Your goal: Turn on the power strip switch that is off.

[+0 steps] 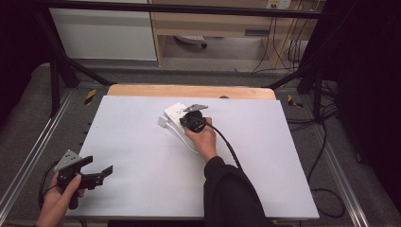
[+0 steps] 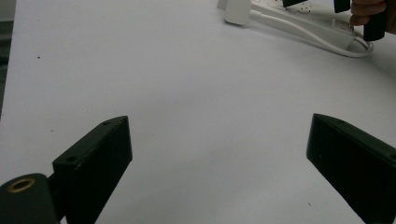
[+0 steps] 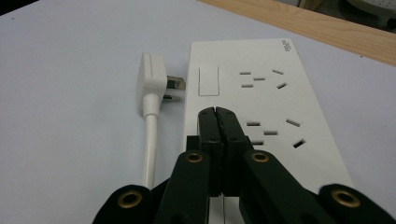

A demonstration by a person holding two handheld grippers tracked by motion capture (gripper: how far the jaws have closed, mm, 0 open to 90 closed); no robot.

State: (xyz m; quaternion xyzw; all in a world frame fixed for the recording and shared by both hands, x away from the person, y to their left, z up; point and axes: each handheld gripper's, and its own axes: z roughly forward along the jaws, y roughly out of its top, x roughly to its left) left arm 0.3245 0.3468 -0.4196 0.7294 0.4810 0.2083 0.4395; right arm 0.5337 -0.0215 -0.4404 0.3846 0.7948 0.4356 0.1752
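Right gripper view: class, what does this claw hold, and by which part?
Nothing: the right claw is shut and empty, its tips over the power strip.

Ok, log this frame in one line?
left gripper: open, idle near table edge | right gripper: shut, tips over power strip near rocker switch | plug: unplugged, beside strip

I see a white power strip [image 3: 261, 98] lying flat on the table [image 1: 142, 142], sockets and rocker switch up. Its white plug [image 3: 152, 81] lies just beside the strip's switch end, prongs pointing at it, cord [image 3: 149, 149] trailing alongside.
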